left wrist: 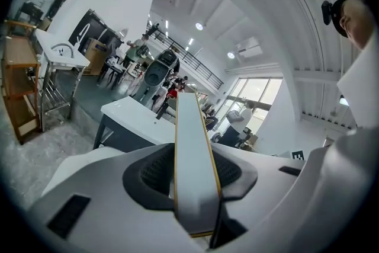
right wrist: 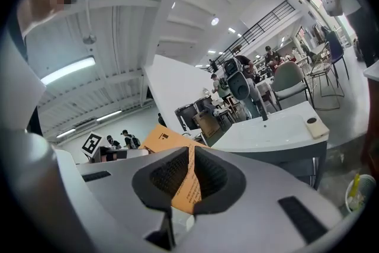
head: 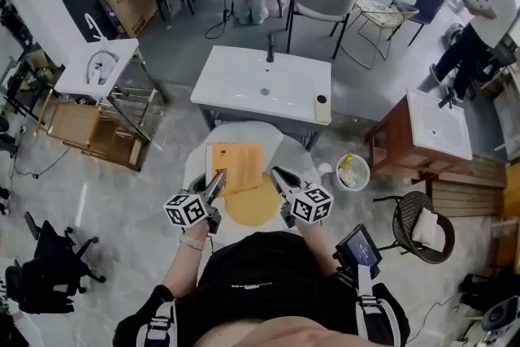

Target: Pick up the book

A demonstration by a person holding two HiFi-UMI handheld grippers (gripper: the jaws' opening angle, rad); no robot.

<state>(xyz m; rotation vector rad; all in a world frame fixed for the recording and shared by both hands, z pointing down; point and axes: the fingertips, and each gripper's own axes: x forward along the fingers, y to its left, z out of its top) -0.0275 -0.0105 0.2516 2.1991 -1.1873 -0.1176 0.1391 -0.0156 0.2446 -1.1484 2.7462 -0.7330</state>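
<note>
1. The orange-covered rectangular paper book hangs at the person's 12 o'clock. It is held between the two grippers, over the round white table and partly over a flat yellow round disc that lies there.
2. The left gripper meets the book at its 7 o'clock corner. In the left gripper view the jaws are clamped on the whole block, and the white page edge with its thin orange borders runs straight out between the pads.
3. The right gripper takes the book at its 4 o'clock side. Its jaws are pinched together on a thin orange part with print on it. I cannot tell whether that is the cover alone or a corner of the book.
4. Judged step: the grasp is made and the lift is under way. Both gripper views look out nearly level across the room, with the white rectangular sink counter beyond at 12 o'clock, so the book seems clear of the table.
5. The next move calls for both hands to rise together at an even pace, keeping the book flat. If the right grip holds only the cover, it could bend or slip, so the left clamp should carry the weight.
</note>
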